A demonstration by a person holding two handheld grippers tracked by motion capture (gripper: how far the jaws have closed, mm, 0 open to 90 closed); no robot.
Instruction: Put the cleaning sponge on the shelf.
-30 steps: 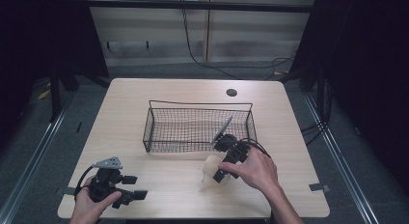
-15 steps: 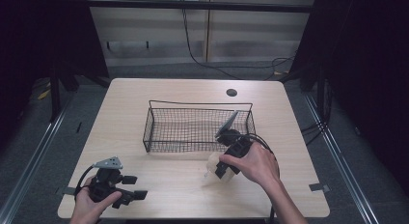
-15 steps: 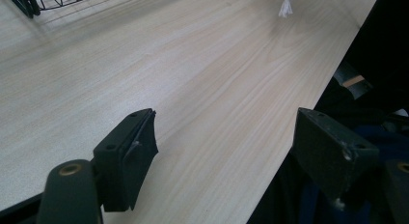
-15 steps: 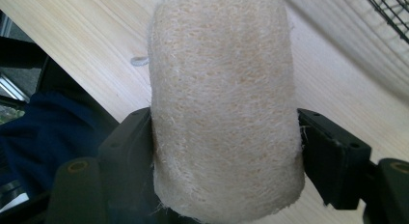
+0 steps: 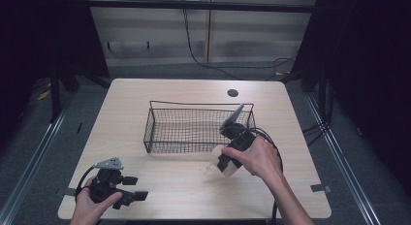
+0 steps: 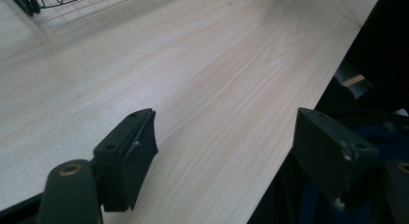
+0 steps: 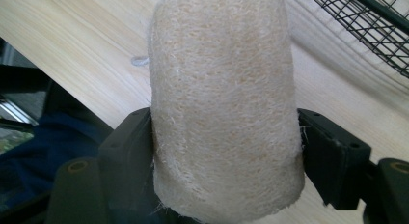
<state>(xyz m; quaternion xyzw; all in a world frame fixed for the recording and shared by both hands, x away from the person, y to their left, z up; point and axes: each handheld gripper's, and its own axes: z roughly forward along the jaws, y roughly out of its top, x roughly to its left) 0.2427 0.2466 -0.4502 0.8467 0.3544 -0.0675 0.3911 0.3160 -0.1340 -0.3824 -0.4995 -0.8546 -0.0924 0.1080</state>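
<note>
Left gripper [image 5: 127,188] near-left of wire basket [image 5: 160,137], jaws wide, empty; right gripper [image 7: 224,151] just in front of basket's right end, clamped on loofah [image 7: 222,98], whose lower end is hidden between the fingers [image 7: 128,151]

The wire basket [image 5: 198,128] is sitting in the middle of the high view, blocking the way there. The right gripper [image 5: 227,163] with its sponge [image 5: 224,159] is standing just below the basket's lower right corner, maybe touching it. Bare table [image 5: 160,181] is lying open between the grippers.
</note>
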